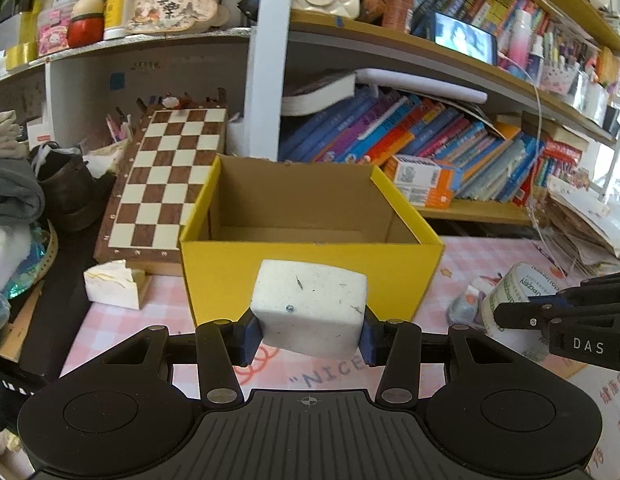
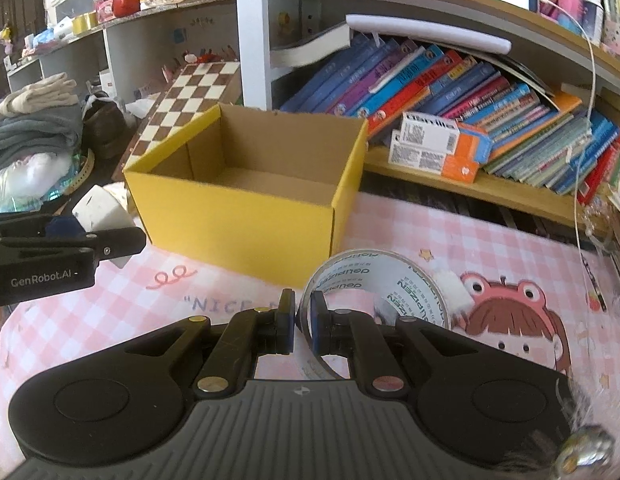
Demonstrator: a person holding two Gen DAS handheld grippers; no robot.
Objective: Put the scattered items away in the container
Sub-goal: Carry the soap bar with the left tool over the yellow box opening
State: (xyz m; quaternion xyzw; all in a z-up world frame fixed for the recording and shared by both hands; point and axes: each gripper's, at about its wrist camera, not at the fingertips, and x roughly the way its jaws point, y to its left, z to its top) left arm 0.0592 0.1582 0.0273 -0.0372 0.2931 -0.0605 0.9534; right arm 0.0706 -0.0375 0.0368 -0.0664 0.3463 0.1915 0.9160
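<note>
White block (image 1: 311,306): rounded, chalky, flecked with dark scratches and one small bluish speck on its front face. It is clamped between the blue pads (image 1: 249,334) of the left gripper (image 1: 310,334), raised off the mat just before the near wall of the box; in the right wrist view its pale corner (image 2: 100,208) is seen past that gripper's black fingers.

Tape roll (image 2: 379,292): clear packing tape on a printed core, green lettering around the band, held on edge. Its near wall is pinched between the narrow-set fingers of the right gripper (image 2: 300,320), one pad inside the ring and one outside, above the pink checked mat (image 2: 409,220) and near the box's front right corner.

Yellow cardboard box (image 1: 310,258): open-topped, brown inside, nothing seen within. It is stood on the mat beyond both grippers.

Chessboard (image 1: 166,184): leaned behind the box's left side.

Bookshelf (image 2: 469,190): slanted books are ranged behind.
</note>
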